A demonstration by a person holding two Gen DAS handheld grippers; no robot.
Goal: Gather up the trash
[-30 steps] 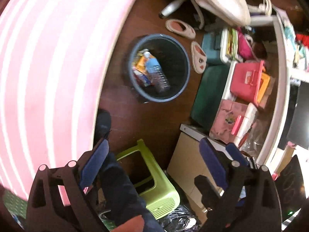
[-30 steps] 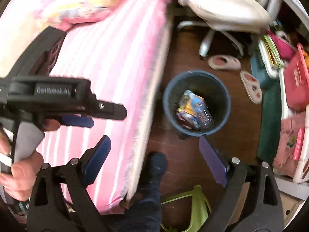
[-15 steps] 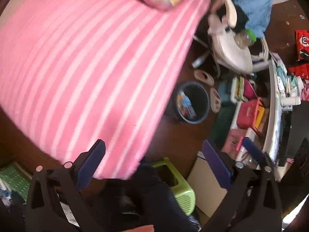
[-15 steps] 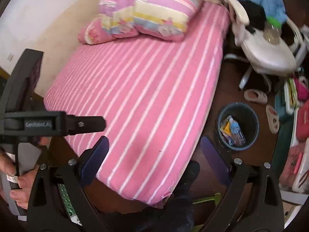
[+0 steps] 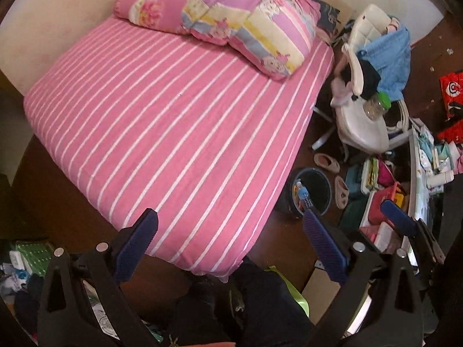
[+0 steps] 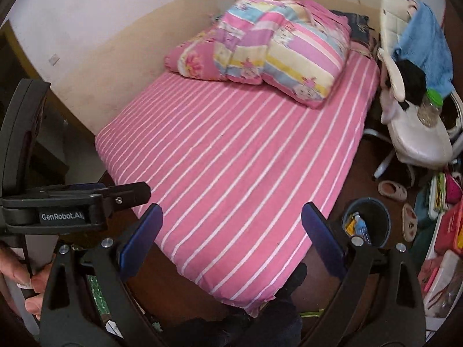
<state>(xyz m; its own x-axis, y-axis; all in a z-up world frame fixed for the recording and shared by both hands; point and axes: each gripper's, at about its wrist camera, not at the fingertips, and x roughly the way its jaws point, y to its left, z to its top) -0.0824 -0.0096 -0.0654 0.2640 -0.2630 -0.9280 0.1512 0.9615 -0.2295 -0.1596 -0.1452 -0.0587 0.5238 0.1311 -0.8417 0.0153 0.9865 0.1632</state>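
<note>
A dark round bin (image 5: 330, 194) stands on the brown floor at the bed's right side. It holds a plastic bottle with a blue label (image 5: 304, 196) and yellow wrappers (image 5: 296, 188). My left gripper (image 5: 228, 231) hangs open high above the bed corner, with nothing between its blue pads. In the right wrist view the same bin (image 6: 387, 217) sits low right, with the bottle (image 6: 362, 228) inside. My right gripper (image 6: 231, 222) is open and holds nothing too. The left gripper's black body (image 6: 72, 208) shows at the left, held by a hand (image 6: 17, 277).
A pink striped bed (image 5: 179, 133) with patterned pillows (image 5: 231, 20) fills most of both views. A white chair (image 5: 361, 127) carries a blue cloth and a green-lidded jar (image 5: 376, 107). Slippers (image 5: 327, 162), boxes and pink cases crowd the right. A green stool (image 5: 289, 289) and a dark trouser leg lie below.
Both grippers have risen and pulled back from the bin, which now looks small. The whole bed and pillows have come into view. Both stay open.
</note>
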